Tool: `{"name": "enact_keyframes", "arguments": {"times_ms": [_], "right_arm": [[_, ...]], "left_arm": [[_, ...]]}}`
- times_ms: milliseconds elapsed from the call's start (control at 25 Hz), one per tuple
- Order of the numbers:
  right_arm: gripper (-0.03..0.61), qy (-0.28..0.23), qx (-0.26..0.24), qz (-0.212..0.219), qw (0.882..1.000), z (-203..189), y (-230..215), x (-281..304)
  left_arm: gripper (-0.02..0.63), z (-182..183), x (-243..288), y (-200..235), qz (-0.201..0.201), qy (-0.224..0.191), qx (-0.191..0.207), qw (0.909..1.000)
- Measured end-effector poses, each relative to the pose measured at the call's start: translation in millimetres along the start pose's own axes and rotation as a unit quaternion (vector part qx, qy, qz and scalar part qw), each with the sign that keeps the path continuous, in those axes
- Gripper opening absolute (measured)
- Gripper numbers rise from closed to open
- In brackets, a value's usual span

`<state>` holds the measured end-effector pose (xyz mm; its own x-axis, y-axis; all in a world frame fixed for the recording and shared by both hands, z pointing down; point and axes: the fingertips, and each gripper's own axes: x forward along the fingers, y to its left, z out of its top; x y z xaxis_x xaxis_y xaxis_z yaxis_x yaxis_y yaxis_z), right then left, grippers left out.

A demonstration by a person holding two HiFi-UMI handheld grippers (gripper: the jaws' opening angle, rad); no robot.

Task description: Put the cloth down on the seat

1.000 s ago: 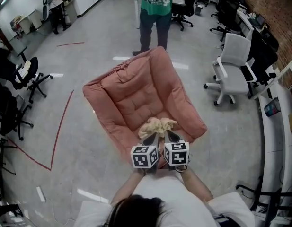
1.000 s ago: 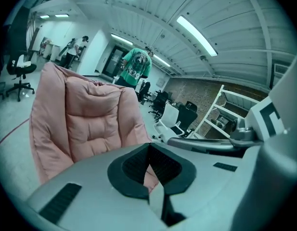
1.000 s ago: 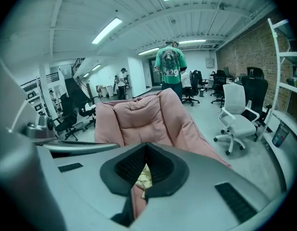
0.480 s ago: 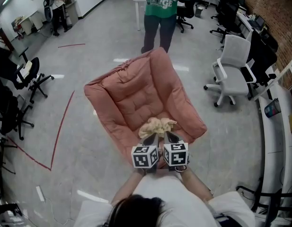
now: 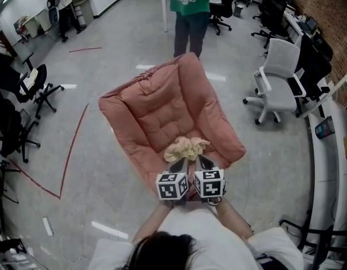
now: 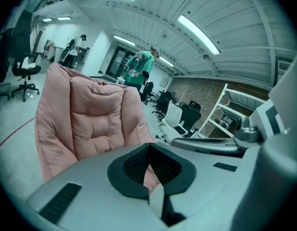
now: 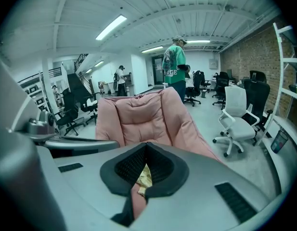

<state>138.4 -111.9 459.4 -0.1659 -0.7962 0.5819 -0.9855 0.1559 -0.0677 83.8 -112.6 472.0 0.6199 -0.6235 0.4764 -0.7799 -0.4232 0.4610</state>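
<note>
Cloth (image 5: 186, 148) bunched at seat (image 5: 156, 114) front; right gripper (image 5: 204, 162) grasps it, left gripper (image 5: 177, 165) clenched, no cloth visible inside. Lower until cloth rests fully, then open jaws.

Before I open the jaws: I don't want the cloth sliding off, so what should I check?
1. The cloth rests on the seat, near its front edge: ok.
2. The right hand-held gripper is shut with cloth between its jaws: ok.
3. The left hand-held gripper is shut; cloth in its jaws: cannot tell.
4. Nothing else lies on the seat: ok.
5. The person stands behind the backrest, clear of the cloth: ok.
</note>
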Motion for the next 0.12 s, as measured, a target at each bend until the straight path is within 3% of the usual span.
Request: {"name": "enact_keyframes", "arguments": {"times_ms": [120], "right_arm": [[0.028,0.002,-0.005,0.0,1.0,3.6,-2.2,1.4]], "left_arm": [[0.028,3.7,2.0,0.7,0.006,0.0,0.002,1.0]]}}
